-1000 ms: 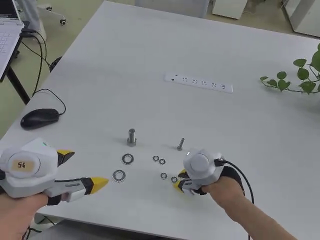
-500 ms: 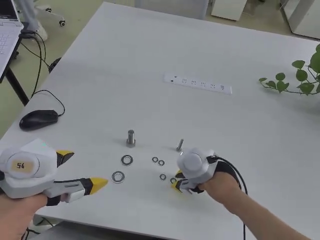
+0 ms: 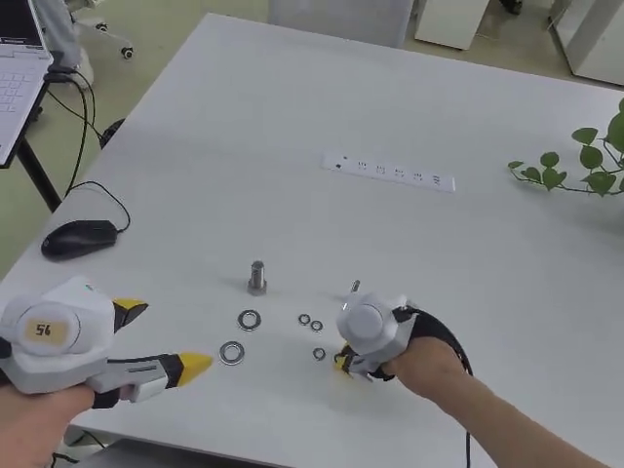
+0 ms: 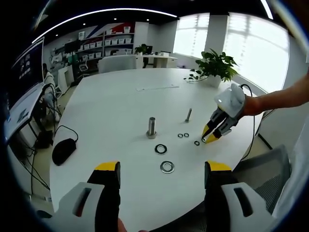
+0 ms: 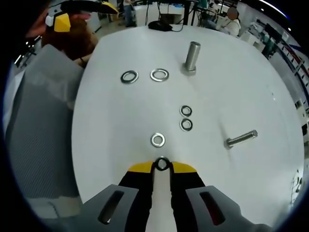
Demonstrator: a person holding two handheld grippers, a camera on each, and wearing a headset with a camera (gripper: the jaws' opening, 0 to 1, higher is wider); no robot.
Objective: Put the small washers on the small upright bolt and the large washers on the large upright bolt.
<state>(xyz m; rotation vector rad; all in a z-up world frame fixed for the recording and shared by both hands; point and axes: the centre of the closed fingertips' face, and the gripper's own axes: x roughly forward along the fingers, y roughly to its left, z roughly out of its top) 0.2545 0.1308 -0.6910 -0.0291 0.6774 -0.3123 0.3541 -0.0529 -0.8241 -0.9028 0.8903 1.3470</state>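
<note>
Right gripper nearly closed, tips pinching one small washer at the near edge of the table; can't tell if the washer is off the surface. In the head view the right gripper sits just below the small bolt, which stands upright right of the large bolt. Three more small washers lie flat and loose between the bolts and the gripper: a touching pair and a single just ahead of the tips. Two large washers lie flat below the large bolt, near each other, not touching. Both bolts bare. Left gripper wide open, holding nothing, hovering at the near-left table edge, well apart from the parts, pointing toward the large washers. Power strip mid-table, mouse at left edge, plant far right.
</note>
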